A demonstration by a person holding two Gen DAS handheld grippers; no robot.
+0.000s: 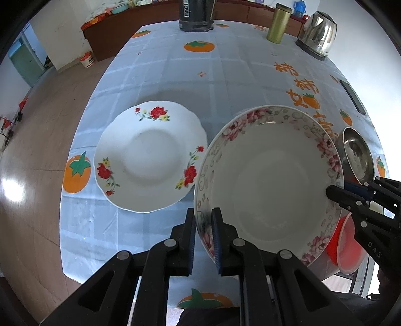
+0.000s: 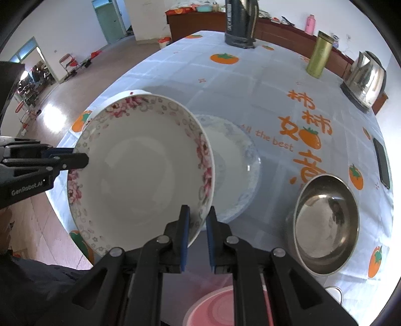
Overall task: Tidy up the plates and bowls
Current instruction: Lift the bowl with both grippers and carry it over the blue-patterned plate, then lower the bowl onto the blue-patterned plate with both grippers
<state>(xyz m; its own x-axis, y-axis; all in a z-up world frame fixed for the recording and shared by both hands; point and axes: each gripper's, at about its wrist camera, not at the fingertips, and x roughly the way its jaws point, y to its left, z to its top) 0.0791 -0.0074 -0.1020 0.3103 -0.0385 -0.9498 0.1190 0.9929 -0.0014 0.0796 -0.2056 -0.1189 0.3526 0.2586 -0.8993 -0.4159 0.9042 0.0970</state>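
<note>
From the right wrist view we note the blue-patterned plate beyond the right gripper is half hidden behind the pink-flowered dish. A red-flowered plate shows only a rim sliver past that dish. The pink basin beneath the tool is cut off by the frame edge. From the left wrist view, the steel bowl and red bowl are partly covered.

home dining room, tablecloth, kettle, sideboard
</note>
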